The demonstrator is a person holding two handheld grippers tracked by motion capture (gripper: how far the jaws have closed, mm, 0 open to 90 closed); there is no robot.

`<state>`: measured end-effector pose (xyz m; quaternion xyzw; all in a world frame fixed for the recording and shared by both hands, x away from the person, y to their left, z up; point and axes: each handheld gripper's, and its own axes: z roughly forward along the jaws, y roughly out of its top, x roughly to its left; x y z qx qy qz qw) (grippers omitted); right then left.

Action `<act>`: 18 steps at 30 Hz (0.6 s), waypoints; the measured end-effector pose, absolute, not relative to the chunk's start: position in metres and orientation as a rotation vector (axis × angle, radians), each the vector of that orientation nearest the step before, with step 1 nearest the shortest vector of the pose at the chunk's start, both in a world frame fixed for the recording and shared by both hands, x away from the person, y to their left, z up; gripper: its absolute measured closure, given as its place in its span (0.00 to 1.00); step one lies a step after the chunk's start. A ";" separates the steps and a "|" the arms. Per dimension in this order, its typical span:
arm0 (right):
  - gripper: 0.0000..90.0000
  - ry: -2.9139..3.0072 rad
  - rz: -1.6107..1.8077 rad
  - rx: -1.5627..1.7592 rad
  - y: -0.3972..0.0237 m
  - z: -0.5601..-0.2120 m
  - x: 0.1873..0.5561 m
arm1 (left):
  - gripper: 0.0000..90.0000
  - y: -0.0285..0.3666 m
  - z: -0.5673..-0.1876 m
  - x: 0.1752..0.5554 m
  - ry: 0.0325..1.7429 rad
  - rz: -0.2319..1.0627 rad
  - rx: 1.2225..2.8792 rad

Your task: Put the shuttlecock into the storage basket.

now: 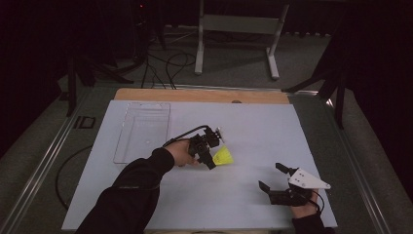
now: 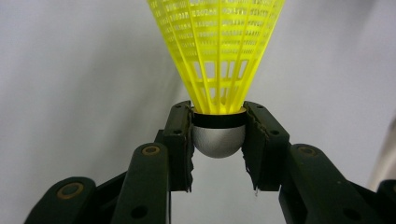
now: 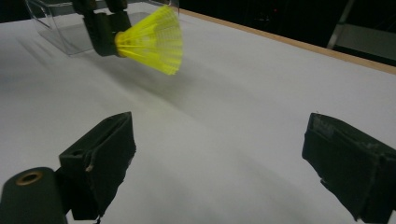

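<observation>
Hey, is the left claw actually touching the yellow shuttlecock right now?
Touching. In the left gripper view, the left claw has both jaws pressed against the silver cap of the shuttlecock, with no gap on either side.

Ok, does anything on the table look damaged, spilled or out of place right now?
Nothing stands out. The left gripper is shut squarely on the yellow shuttlecock at its rounded head, skirt intact. The clear tray lies flat on the white sheet. The right gripper is open.

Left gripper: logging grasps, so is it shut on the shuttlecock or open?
Shut. The left gripper has both jaws pressed against the shuttlecock at its grey cork base.
</observation>
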<state>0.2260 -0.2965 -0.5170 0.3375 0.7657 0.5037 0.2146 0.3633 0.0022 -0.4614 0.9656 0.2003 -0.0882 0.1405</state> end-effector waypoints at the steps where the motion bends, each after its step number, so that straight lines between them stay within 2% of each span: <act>1: 0.10 2.125 1.398 0.940 -0.296 -0.517 0.226 | 0.73 0.003 -0.460 0.362 0.562 -0.260 2.787; 18: 0.10 2.127 1.401 0.929 -0.296 -0.516 0.225 | 0.73 0.025 -0.435 0.341 0.319 -0.266 2.809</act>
